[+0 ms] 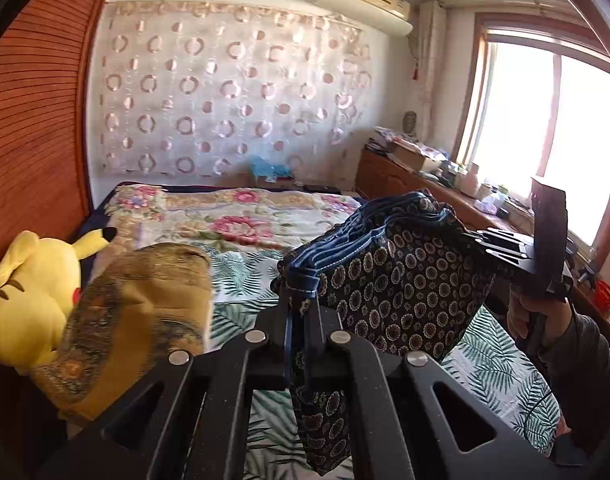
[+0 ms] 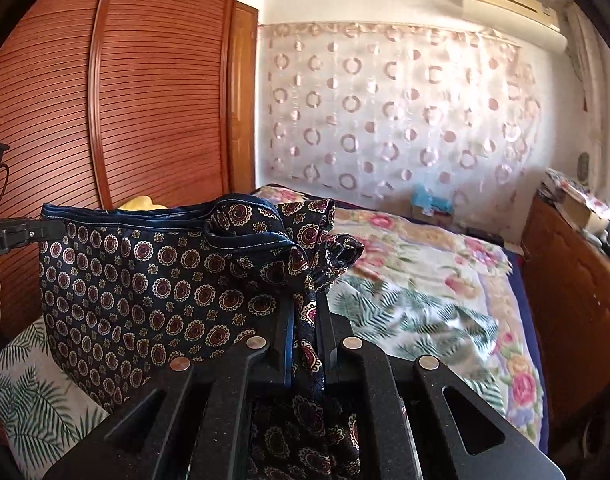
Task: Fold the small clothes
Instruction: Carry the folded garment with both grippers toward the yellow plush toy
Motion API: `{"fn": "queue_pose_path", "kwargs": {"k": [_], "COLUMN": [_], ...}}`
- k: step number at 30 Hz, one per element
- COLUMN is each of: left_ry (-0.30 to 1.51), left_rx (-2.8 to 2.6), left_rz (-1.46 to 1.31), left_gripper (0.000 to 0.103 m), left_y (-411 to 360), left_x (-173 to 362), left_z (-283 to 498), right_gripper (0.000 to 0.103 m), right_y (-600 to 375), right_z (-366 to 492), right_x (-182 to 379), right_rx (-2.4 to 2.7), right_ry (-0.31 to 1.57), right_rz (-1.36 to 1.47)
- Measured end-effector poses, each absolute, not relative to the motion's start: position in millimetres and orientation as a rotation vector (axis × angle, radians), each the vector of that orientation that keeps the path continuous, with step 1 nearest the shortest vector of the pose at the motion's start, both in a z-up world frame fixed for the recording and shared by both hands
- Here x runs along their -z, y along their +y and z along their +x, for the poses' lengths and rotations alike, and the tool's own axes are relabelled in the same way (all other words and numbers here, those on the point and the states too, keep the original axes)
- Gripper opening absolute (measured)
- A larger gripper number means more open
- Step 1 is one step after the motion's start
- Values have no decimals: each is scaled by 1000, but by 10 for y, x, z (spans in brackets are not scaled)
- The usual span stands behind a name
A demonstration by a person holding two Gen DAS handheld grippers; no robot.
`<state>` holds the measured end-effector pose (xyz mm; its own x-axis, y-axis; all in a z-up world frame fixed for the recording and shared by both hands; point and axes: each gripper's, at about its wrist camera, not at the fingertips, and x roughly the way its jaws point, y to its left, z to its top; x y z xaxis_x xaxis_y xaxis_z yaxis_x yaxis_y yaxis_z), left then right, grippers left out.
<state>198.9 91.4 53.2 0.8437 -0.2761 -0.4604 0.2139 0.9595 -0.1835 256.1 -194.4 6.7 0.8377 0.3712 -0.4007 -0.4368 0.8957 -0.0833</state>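
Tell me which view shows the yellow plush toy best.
Left wrist view: the yellow plush toy shows ear, body and red cheek beside a mustard cushion. Right wrist view gives only a yellow sliver above the patterned garment.

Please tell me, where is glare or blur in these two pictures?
Left wrist view: the window is blown out white, and the brown cushion is smeared. Right wrist view: light is even, but the leaf-print bedcover is blurred; the patterned garment stays sharp.

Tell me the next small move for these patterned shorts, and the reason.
Probably lower the shorts onto the bed and spread them flat. The left gripper and right gripper each pinch a waistband end, so the shorts hang in the air, unfolded.
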Motion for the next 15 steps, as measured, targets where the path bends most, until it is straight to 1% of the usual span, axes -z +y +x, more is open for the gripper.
{"fn": "queue_pose_path", "kwargs": {"k": [9, 15], "left_ry": [425, 396], "left_rx": [150, 43], "left_rz": [-213, -286], "left_gripper": [4, 4], "left_y": [1598, 2075], "left_x": [-496, -300], "left_z": [1827, 1766], "right_gripper": [8, 8], "right_y": [-1532, -1059], "right_z": [3058, 3427], "right_x": [-301, -391], "right_rx": [-514, -578], "right_ry": [327, 298], "right_rz": [-295, -419]}}
